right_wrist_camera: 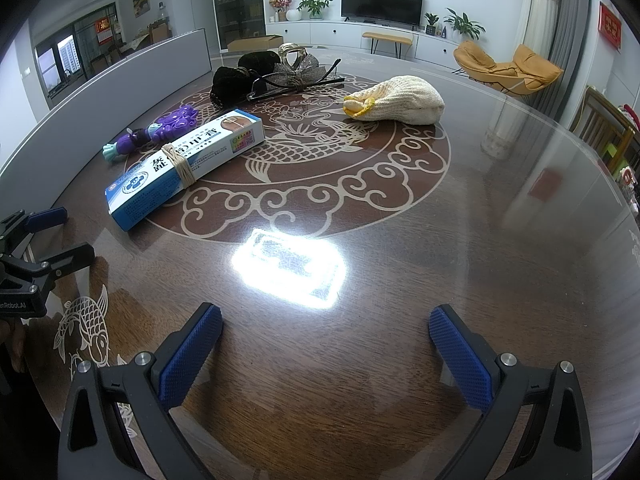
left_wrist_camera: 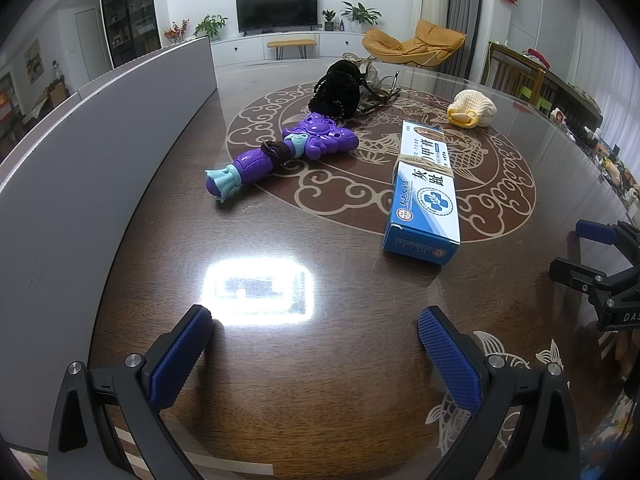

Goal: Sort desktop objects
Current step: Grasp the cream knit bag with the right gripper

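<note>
A purple toy (left_wrist_camera: 280, 148) (right_wrist_camera: 160, 130) with a dark band round its handle lies left of centre on the round brown table. A blue-and-white box (left_wrist_camera: 426, 184) (right_wrist_camera: 184, 164) bound with a rubber band lies beside it. Farther back sit a black pouch (left_wrist_camera: 336, 92) (right_wrist_camera: 232, 80), glasses with a sparkly bow clip (right_wrist_camera: 296, 74), and a cream knitted pouch (left_wrist_camera: 474, 108) (right_wrist_camera: 400, 100). My left gripper (left_wrist_camera: 316, 344) is open and empty over bare table, well short of the toy. My right gripper (right_wrist_camera: 324, 344) is open and empty too, near the table's front.
A grey panel (left_wrist_camera: 100, 152) (right_wrist_camera: 120, 88) curves along the table's left side. A bright lamp reflection (left_wrist_camera: 258, 290) (right_wrist_camera: 288, 266) glares on the glossy top. Each view catches the other gripper at its edge: the right gripper (left_wrist_camera: 600, 264) and the left gripper (right_wrist_camera: 36, 240).
</note>
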A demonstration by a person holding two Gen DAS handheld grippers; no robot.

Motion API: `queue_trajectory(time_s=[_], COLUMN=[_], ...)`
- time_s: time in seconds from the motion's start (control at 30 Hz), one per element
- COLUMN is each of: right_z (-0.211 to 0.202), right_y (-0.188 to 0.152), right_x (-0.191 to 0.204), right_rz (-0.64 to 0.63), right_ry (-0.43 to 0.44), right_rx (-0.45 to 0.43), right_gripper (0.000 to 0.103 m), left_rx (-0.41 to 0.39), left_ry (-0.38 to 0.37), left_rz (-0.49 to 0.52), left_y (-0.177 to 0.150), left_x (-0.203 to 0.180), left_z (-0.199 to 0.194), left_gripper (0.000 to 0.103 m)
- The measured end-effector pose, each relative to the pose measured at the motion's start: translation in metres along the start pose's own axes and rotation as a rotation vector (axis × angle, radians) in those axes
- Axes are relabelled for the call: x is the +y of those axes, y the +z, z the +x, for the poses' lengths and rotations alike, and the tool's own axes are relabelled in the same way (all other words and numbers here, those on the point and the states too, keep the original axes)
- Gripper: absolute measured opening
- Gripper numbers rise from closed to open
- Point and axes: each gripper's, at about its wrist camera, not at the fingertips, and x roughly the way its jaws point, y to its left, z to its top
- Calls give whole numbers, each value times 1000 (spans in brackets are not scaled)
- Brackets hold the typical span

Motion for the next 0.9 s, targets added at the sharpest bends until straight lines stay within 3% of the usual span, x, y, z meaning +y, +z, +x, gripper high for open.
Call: queue_trajectory(time_s=[0.23, 0.33, 0.47, 0.57, 0.67, 0.73, 0.77, 0.8, 0.83, 0.9], right_z=[2, 7, 31, 66, 96, 108, 112, 115, 117, 117], right_y=[2, 22, 90, 133, 159, 171, 177, 183, 187, 192], right_x=[-1, -14, -58, -91, -107, -103, -96, -88, -81, -65], right_rz=[-12, -21, 185, 385, 545, 567, 546, 501, 451, 340], right_ry=[8, -9, 42, 28, 26, 34, 2, -30, -62, -82], right_rx=[14, 7, 6, 39, 59, 59, 56, 53, 55, 47], right_gripper=[103, 103, 103, 103, 103, 102, 97, 80, 70, 59], left_rx=[0, 0, 0, -1, -1, -2, -2, -2, -2, -3], left_ry=[0, 1, 1, 0, -1, -1, -1, -1, -1, -1], left_rz=[-1, 0, -1, -1, 0, 1, 1, 1, 1, 0], left_y=[0, 0, 1, 0, 0, 0, 0, 0, 0, 0], left_x=[0, 0, 0, 0, 0, 0, 0, 0, 0, 1], left_z=[0, 0, 0, -1, -2, -3, -3, -2, -2, -2], left_gripper=[103, 103, 103, 103, 103, 103, 103, 103, 103, 103])
